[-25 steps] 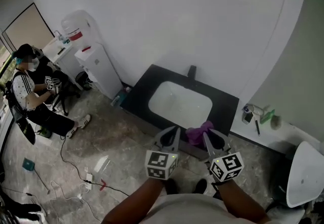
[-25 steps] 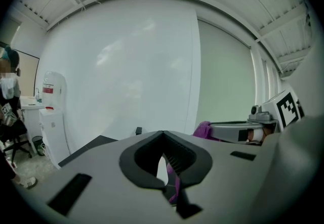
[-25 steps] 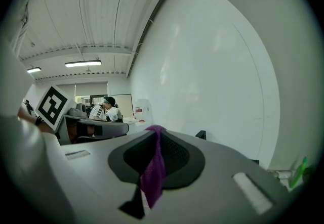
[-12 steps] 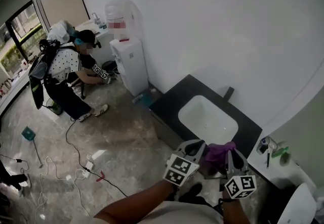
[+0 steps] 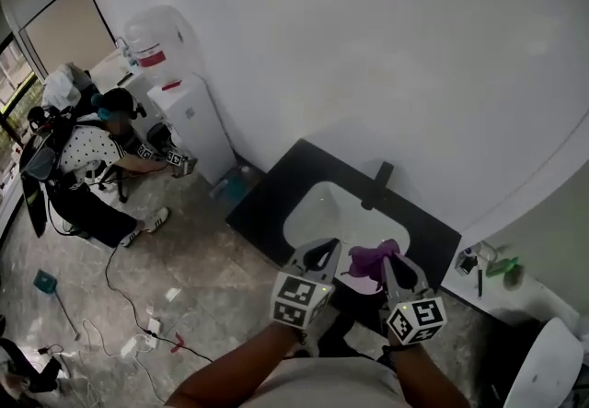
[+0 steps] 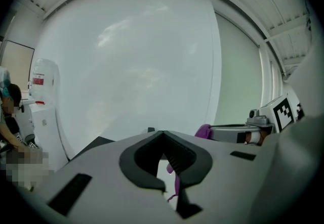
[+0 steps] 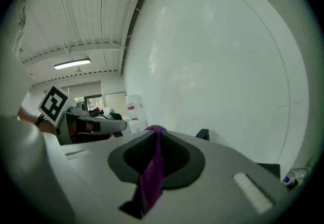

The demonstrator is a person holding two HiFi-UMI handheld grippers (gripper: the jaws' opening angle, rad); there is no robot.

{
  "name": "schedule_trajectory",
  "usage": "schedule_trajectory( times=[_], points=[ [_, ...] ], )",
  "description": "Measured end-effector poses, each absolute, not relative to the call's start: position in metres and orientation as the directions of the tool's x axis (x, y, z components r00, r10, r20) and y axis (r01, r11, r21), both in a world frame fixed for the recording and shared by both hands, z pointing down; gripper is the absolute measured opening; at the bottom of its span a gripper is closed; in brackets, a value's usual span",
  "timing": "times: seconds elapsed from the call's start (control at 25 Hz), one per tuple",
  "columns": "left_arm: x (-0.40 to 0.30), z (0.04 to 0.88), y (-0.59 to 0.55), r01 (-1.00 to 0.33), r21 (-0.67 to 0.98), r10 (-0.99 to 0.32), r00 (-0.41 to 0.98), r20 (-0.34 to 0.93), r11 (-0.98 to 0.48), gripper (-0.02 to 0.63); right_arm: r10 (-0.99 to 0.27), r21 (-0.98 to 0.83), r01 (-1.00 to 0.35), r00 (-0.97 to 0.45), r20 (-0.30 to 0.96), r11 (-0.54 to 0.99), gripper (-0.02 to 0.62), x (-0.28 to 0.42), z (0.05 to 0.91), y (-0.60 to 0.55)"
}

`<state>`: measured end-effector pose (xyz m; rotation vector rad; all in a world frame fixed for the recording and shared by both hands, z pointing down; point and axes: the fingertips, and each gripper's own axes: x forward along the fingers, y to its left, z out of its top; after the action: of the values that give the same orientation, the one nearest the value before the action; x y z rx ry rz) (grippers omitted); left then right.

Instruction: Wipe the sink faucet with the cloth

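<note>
In the head view the right claw (image 5: 391, 263) holds a purple cloth (image 5: 370, 259) over the near edge of the black counter (image 5: 265, 194). The black faucet (image 5: 377, 183) stands well apart, across the white sink basin (image 5: 333, 208). The left claw (image 5: 313, 254) is just beside the cloth. A water dispenser (image 5: 175, 102), a seated person (image 5: 87, 162) and floor cables (image 5: 138, 300) lie left. In the left gripper view the jaws meet at the tips; a purple sliver shows below, possibly only behind them. In the right gripper view the jaws pinch one narrow fold, so rubbing the faucet could well tug the cloth free.
</note>
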<state>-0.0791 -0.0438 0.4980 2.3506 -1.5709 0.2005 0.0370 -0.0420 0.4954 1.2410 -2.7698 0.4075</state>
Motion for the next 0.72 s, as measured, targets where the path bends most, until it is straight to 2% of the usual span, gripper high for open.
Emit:
schedule_trajectory(
  times=[0.36,0.6,0.72],
  points=[
    [-0.089,0.517,-0.179,-0.911,0.208,-0.863,0.405,0.302,-0.355,0.006,-0.755,-0.139,-0.800,-0.598,0.270,0.584,0.031,0.026,0.522,-0.266],
    [-0.101,0.546,-0.223,-0.889,0.243,-0.821,0.453,0.347,-0.388,0.006,-0.724,-0.069,-0.866,-0.456,0.518,0.496,0.031,0.012,0.613,-0.397],
    [-0.105,0.556,-0.240,-0.878,0.261,-0.802,0.475,0.363,-0.402,0.006,-0.734,-0.029,-0.881,-0.412,0.540,0.473,0.031,0.010,0.629,-0.403]
  ],
)
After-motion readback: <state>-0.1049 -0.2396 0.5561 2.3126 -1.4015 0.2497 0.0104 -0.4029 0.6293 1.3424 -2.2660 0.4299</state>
